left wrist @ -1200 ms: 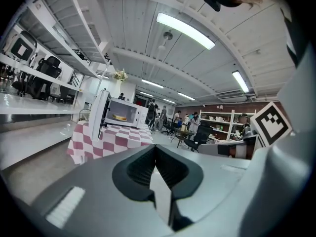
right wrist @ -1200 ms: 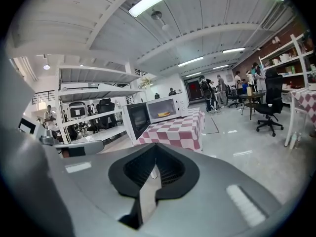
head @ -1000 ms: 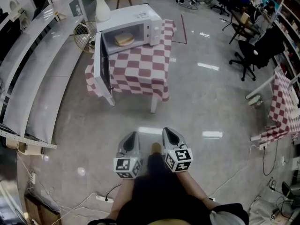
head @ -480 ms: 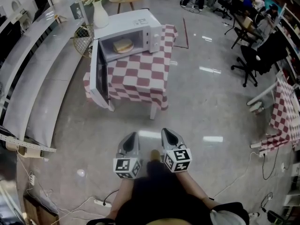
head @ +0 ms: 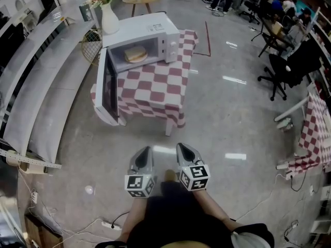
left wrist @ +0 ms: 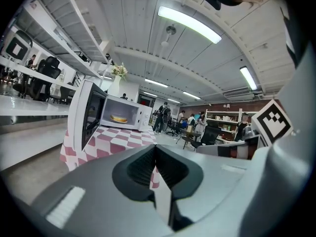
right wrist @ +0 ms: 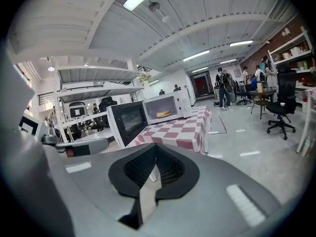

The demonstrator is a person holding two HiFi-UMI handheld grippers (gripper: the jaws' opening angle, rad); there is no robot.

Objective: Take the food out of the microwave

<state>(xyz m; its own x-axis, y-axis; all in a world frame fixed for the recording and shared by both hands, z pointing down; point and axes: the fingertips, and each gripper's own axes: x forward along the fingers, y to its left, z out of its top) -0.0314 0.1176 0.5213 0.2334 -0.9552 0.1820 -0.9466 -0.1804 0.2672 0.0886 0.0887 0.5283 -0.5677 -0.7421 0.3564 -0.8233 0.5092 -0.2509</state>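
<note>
A white microwave stands on a table with a red-and-white checked cloth, its door swung wide open to the left. Inside lies a round yellowish food item, also visible in the left gripper view and the right gripper view. My left gripper and right gripper hang side by side over the floor, well short of the table. Both are shut with nothing between the jaws.
A white vase with flowers and a wire basket stand left of the microwave. Long white counters run along the left. Office chairs and another checked table are at the right. Cables lie on the floor.
The table and microwave sit slightly lower and nearer in the head view than a second ago; I have moved toward them. Both grippers keep their place and stay shut.
</note>
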